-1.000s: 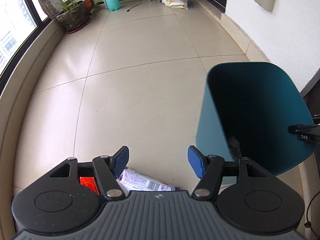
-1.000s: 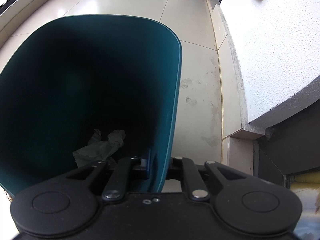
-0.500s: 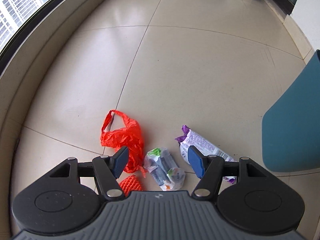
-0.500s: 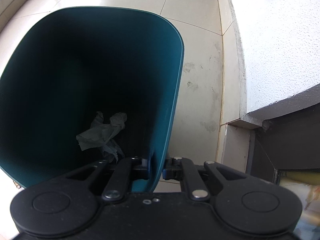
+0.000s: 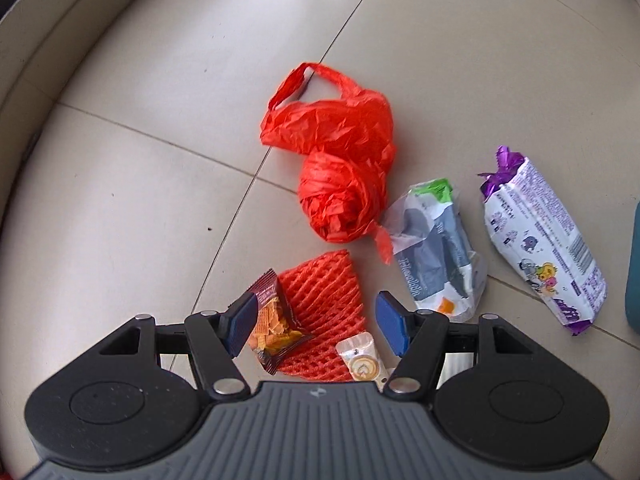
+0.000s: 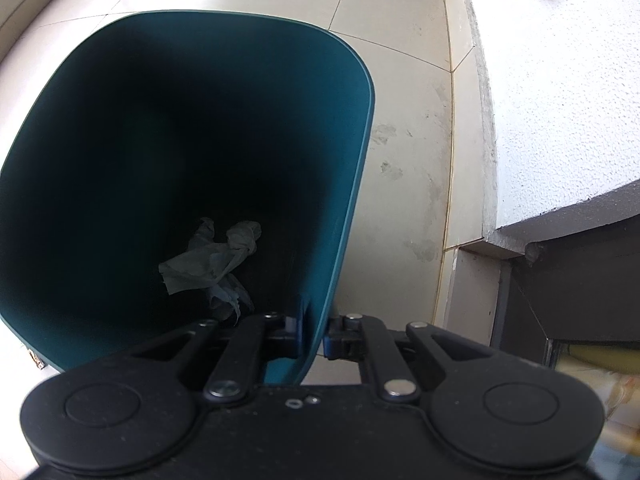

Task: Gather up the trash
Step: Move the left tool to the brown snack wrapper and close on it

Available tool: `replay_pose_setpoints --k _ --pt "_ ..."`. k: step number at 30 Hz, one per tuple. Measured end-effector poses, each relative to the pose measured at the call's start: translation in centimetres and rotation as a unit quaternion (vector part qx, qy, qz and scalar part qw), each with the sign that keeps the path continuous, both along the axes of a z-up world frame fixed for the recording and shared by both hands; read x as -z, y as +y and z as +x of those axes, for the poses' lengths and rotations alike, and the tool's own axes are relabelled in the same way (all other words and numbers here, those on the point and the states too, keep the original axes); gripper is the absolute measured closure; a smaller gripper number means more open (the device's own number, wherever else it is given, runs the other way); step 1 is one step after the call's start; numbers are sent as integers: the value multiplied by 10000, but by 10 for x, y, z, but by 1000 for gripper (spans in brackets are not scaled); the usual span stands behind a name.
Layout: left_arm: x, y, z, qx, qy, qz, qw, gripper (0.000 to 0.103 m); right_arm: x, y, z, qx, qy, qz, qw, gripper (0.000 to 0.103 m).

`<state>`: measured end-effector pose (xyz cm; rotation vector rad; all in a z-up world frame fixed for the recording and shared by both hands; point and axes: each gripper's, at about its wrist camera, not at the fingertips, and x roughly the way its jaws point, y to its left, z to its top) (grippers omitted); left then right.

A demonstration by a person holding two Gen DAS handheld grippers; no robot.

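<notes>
Trash lies on the tiled floor in the left wrist view: a crumpled red plastic bag (image 5: 340, 168), a red foam fruit net (image 5: 322, 312), a dark snack wrapper (image 5: 276, 324), a small cream sachet (image 5: 362, 362), a grey-and-green clear pack (image 5: 434, 252) and a purple-and-white packet (image 5: 540, 240). My left gripper (image 5: 316, 320) is open and empty just above the net and snack wrapper. My right gripper (image 6: 314, 332) is shut on the rim of a teal bin (image 6: 360, 140). Crumpled paper (image 6: 212, 256) lies inside the bin.
The teal bin's side shows at the right edge of the left wrist view (image 5: 634, 272). A curved window sill (image 5: 52, 32) bounds the floor on the left. A white rough wall (image 6: 560, 100) and a dark cabinet (image 6: 580, 280) stand right of the bin.
My left gripper has tilted down and moved closer to the floor trash, so the net, snack wrapper and sachet now show between its fingers. The right gripper keeps holding the bin rim.
</notes>
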<state>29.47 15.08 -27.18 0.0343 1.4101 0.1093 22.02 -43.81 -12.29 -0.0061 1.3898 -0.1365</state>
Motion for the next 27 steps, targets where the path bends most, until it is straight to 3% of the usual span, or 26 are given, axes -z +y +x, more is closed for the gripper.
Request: replay_pose_setpoints --k 4,7,15,17,21,27 --pt "39 15 -1 -237 296 177 9991 39 2 -1 0 42 34 -29 10000 95" --pt "56 25 -2 -406 490 98 9979 39 4 -1 0 64 54 -43 10000 94" --pt "68 42 -2 -743 545 -124 9957 40 7 -2 -3 63 43 -27 10000 94" --pt "68 47 -2 -841 526 -177 9949 55 7 -2 -3 64 30 -30 10000 94" --pt "67 52 -1 -941 507 -129 9942 73 7 -2 -3 57 31 -31 10000 93" --pt "57 57 -8 -973 441 131 9942 80 7 -1 -3 32 10 -39 10000 94"
